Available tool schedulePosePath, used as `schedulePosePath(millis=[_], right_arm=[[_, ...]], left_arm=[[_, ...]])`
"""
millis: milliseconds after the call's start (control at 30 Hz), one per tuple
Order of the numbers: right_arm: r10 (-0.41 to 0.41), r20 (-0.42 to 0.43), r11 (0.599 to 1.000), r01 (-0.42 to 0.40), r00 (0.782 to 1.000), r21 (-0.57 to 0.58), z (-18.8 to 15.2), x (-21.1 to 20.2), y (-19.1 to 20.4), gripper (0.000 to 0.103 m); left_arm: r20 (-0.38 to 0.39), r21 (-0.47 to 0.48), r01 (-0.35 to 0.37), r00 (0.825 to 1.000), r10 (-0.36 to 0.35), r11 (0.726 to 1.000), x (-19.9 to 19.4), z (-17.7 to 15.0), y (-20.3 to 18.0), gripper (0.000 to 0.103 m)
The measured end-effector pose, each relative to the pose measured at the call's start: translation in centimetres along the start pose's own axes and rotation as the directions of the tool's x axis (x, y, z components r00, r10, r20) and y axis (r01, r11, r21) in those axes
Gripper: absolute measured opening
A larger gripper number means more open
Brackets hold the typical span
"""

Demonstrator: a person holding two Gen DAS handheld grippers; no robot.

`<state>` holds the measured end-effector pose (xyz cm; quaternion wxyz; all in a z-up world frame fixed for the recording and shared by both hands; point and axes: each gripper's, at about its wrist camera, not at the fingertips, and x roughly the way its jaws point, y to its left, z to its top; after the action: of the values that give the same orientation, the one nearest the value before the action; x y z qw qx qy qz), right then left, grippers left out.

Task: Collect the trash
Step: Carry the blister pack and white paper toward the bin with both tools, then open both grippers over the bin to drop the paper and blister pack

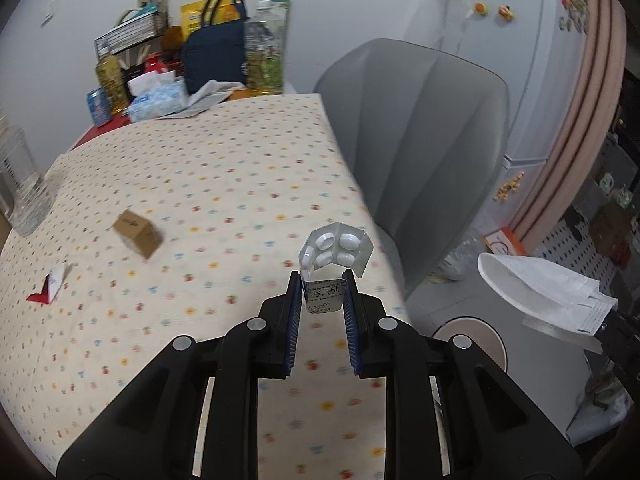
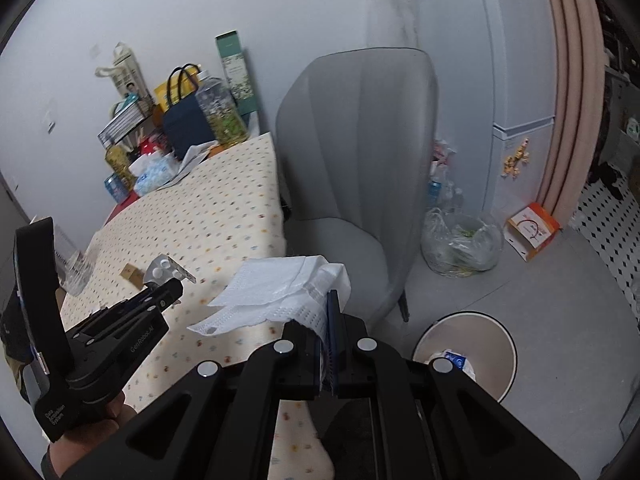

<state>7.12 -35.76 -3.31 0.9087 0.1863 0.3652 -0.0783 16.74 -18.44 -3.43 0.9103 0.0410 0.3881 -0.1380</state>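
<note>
While my left gripper point(image 1: 322, 276) clamps the stiff, light blister pack point(image 1: 335, 249) at frame centre by its foil end, my right gripper point(image 2: 329, 300) pinches the soft tissue point(image 2: 288, 284), which is floppy, above the bin point(image 2: 466, 354) at lower right.

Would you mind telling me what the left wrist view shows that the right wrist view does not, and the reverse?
Only the left wrist view shows the red-and-white wrapper lying on the dotted tablecloth.

Only the right wrist view shows the inside of the bin, with blue-and-white trash already in it, and the clear plastic bag on the floor beside the grey chair.

Both show the left gripper shut on the pill blister pack, the right gripper shut on the white face mask, and the small brown box.
</note>
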Motion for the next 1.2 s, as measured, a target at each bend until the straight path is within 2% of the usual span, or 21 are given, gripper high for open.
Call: schedulePosePath(millis=[333, 633, 867, 1133, 1200], right_arm=[[-0.078, 0.017, 0.992, 0.075, 0.997, 0.1, 0.7, -0.9, -6.9, 0.005], [-0.127, -0.013, 0.974, 0.127, 0.992, 0.187, -0.2, -0.3, -13.2, 0.006], [-0.151, -0.046, 0.956, 0.158, 0.987, 0.249, -1.2, 1.2, -17.3, 0.007], [-0.163, -0.119, 0.931, 0.192, 0.979, 0.309, -3.0, 4.9, -21.0, 0.008], [-0.162, -0.148, 0.925, 0.203, 0.976, 0.321, -3.6, 6.0, -21.8, 0.015]], left_arm=[[-0.039, 0.113, 0.071, 0.997, -0.067, 0.991, 2.1, 0.3, -8.2, 0.02], [-0.082, 0.201, 0.115, 0.992, -0.1, 0.973, 4.1, 0.0, -14.7, 0.02], [-0.118, 0.249, 0.132, 0.987, -0.106, 0.959, 6.1, -0.6, -18.3, 0.021], [-0.163, 0.288, 0.138, 0.982, -0.094, 0.948, 8.5, -1.8, -20.6, 0.02], [-0.175, 0.293, 0.137, 0.981, -0.088, 0.946, 9.2, -2.1, -20.9, 0.02]])
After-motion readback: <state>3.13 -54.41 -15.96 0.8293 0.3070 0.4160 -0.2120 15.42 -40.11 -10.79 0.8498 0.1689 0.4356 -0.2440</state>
